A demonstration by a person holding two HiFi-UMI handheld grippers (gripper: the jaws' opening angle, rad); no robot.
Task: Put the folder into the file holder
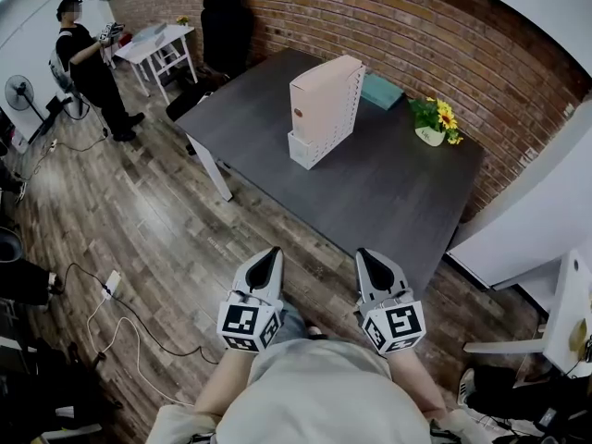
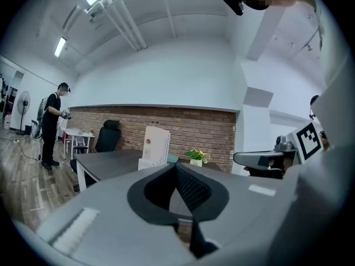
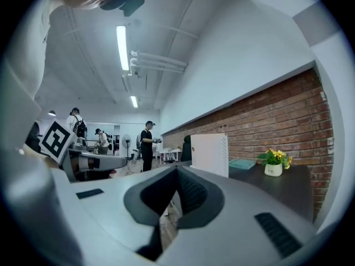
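Here the file holder (image 1: 326,109) stands upright on the dark table (image 1: 370,192), and the teal folder (image 1: 381,92) lies flat just behind it, on the side toward the brick wall (image 1: 407,26). A potted yellow flower (image 1: 435,123) sits to the right of the file holder, a little apart. Well short of the file holder, off the table's near edge, the left gripper (image 1: 274,252) and the right gripper (image 1: 362,252) hover side by side, each with its jaws pressed together on nothing.
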